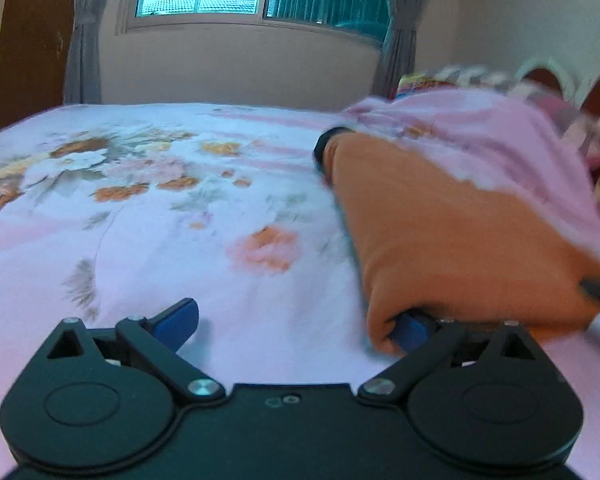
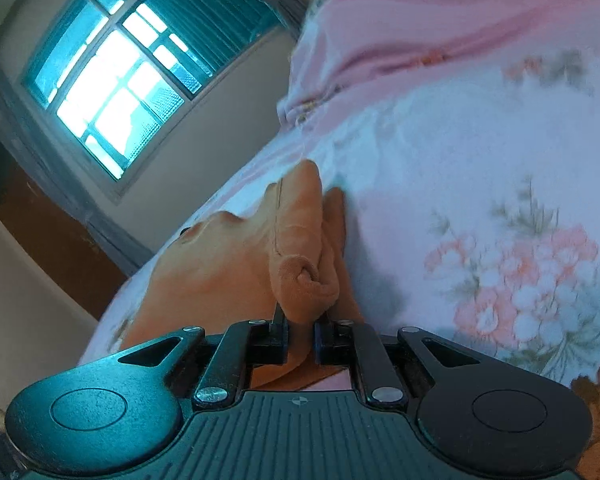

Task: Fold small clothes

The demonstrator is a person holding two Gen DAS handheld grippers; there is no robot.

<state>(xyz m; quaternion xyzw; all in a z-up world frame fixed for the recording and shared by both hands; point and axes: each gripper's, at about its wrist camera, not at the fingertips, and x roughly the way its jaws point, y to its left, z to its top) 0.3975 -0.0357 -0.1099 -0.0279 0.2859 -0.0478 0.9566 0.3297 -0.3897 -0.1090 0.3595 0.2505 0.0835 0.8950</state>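
My right claw (image 2: 301, 322) pinches a bunched corner of the orange cloth (image 1: 440, 232) lying on the flowery bed (image 1: 180, 220), and my left claw (image 1: 296, 326) is wide open, so the cloth may slip if I tug hard.

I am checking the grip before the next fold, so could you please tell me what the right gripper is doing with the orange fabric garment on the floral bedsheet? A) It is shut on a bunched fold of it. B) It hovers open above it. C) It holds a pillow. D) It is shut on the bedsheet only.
A: in the right wrist view the right gripper has its fingers pinched together on a bunched fold of the orange fabric garment.
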